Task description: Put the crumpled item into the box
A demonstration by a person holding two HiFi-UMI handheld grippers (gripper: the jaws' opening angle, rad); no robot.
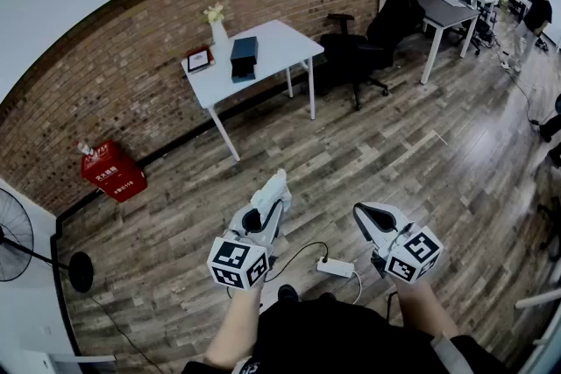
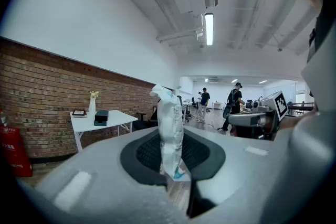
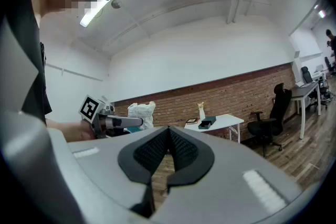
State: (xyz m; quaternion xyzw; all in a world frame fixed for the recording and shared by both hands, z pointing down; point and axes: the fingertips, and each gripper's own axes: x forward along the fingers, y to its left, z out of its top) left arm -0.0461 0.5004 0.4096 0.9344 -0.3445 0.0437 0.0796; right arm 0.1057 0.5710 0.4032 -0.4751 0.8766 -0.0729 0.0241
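A white crumpled item stands upright between the pads of my left gripper, which is shut on it, out in front of me over the wooden floor. In the left gripper view the crumpled item rises out of the left gripper. A dark blue box sits on a white table against the brick wall, well ahead; the same box shows small in the left gripper view. My right gripper is held beside the left, shut with nothing in it. In the right gripper view its pads meet.
On the table stand a vase with flowers and a small framed tablet. A red box sits by the wall at left, a floor fan at the far left. A power strip lies near my feet. Black chairs and people are at the right.
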